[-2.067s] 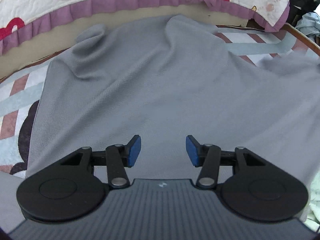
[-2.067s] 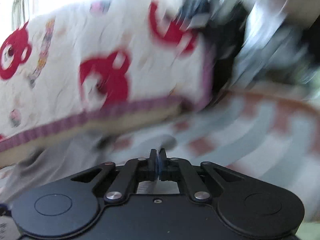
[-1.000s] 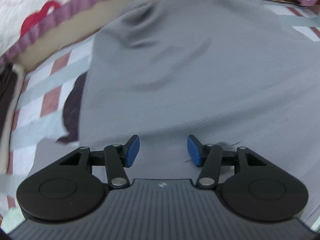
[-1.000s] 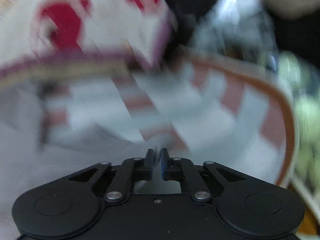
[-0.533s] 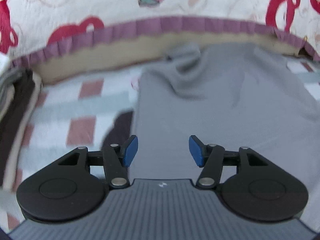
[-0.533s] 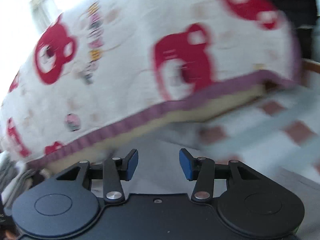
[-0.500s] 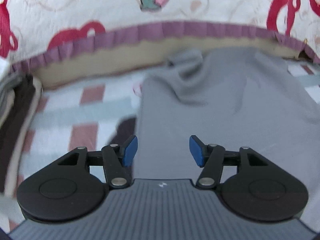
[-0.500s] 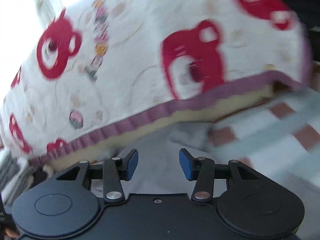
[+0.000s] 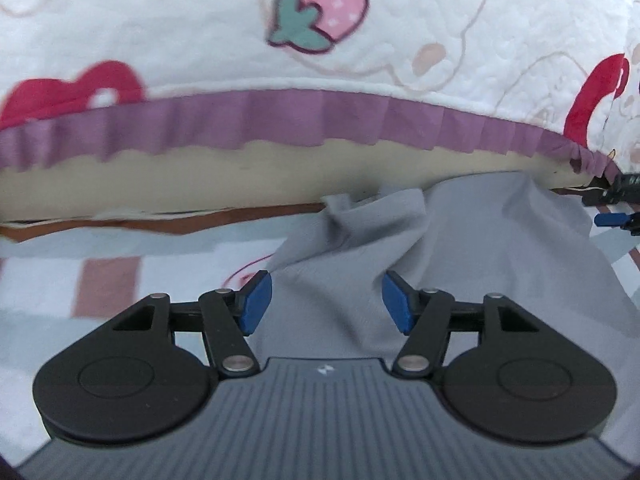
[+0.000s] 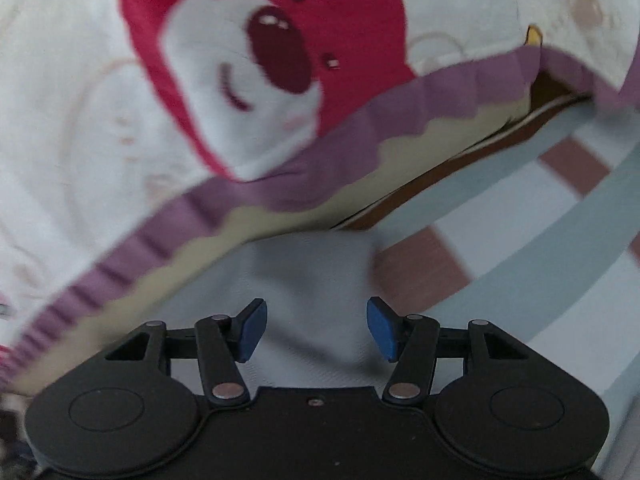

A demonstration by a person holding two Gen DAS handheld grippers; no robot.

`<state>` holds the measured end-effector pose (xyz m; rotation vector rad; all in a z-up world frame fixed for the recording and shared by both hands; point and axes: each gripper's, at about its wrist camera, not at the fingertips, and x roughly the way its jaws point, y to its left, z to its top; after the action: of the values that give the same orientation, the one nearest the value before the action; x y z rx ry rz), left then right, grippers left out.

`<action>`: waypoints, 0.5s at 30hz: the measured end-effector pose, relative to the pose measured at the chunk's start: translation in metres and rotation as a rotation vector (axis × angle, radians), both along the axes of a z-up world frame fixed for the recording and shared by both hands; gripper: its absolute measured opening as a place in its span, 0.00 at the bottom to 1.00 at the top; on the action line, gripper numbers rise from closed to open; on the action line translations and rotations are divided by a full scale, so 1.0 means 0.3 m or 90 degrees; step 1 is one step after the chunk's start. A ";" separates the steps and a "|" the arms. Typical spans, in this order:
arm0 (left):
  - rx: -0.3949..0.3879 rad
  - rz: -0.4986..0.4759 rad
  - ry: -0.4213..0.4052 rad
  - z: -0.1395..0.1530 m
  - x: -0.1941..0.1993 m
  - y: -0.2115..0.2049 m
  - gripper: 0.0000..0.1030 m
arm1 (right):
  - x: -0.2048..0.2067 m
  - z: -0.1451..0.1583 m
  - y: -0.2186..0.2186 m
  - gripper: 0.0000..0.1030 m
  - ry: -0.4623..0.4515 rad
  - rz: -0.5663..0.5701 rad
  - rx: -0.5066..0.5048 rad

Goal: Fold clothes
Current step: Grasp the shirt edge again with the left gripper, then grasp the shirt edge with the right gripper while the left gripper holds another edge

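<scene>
A grey garment (image 9: 460, 248) lies spread on the checked bed sheet (image 9: 108, 280), its far left corner crumpled into a fold near the quilt. My left gripper (image 9: 325, 303) is open and empty, low over the garment's far left edge. My right gripper (image 10: 314, 330) is open and empty, with a flat grey corner of the garment (image 10: 312, 276) between and just beyond its fingers. The right gripper's blue pad also shows at the right edge of the left wrist view (image 9: 612, 219).
A white quilt with red bears, a strawberry and a purple frill (image 9: 280, 120) hangs just beyond the garment; it also fills the top of the right wrist view (image 10: 248, 80). A brown wooden edge (image 10: 440, 184) runs under it.
Both grippers have moved forward toward the quilt and the garment's far edge. The right gripper, shut a second ago, is open now. The left gripper stayed open.
</scene>
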<state>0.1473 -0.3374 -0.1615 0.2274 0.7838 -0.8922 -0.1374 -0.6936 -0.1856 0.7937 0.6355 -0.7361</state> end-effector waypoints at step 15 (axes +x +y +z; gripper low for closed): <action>-0.003 0.059 0.082 -0.158 0.144 -0.257 0.04 | 0.070 -0.139 -0.151 0.06 -0.120 -0.003 0.109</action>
<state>0.1905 -0.4145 -0.2090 0.1288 0.9042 -0.8269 -0.1162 -0.7388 -0.2273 1.0100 0.5316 -0.6075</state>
